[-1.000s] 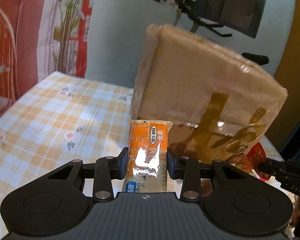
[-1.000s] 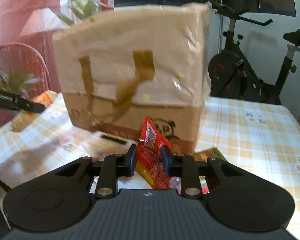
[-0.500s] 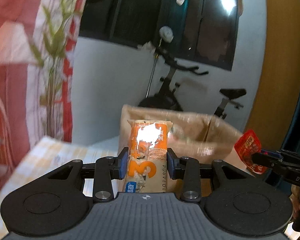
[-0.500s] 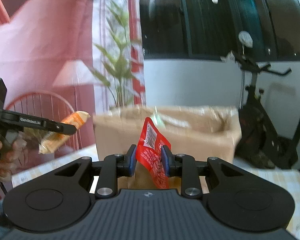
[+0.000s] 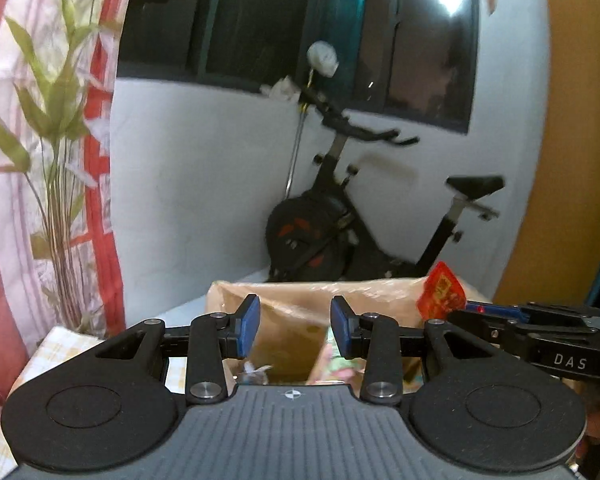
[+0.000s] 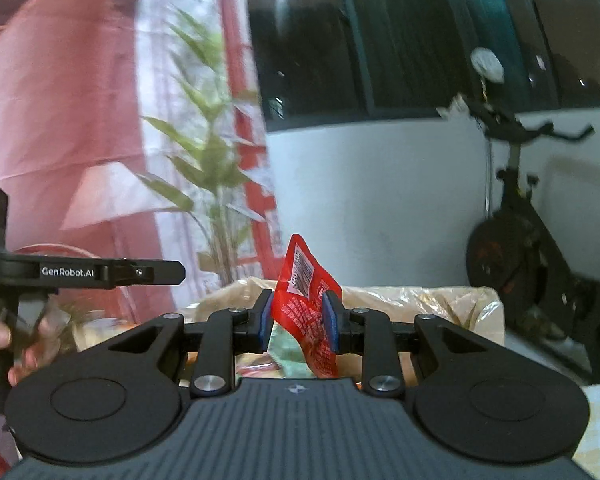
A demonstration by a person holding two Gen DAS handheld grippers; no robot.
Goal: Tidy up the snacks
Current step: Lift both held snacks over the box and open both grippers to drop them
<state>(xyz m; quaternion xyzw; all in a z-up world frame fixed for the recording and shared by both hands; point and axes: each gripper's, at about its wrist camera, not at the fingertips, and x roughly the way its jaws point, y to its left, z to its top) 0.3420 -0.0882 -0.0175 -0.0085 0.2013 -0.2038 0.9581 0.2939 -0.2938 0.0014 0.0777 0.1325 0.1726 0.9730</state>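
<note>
My left gripper [image 5: 295,327] is open and empty, above the open top of the cardboard box [image 5: 300,308]. Some snack wrappers show inside the box below it. My right gripper [image 6: 298,322] is shut on a red snack packet [image 6: 306,308] and holds it above the same box [image 6: 440,304]. The red packet [image 5: 440,291] and the right gripper also show at the right of the left wrist view. The left gripper [image 6: 172,273] shows at the left of the right wrist view. The orange snack bar is out of sight.
An exercise bike [image 5: 340,220] stands behind the box by a white wall. A green plant [image 5: 56,128] and red-and-white curtain are at the left. The checked tablecloth [image 5: 56,344] shows beside the box.
My left gripper has opened and the orange snack bar is gone from it. Both grippers have risen higher over the box. The right gripper still holds the red packet.
</note>
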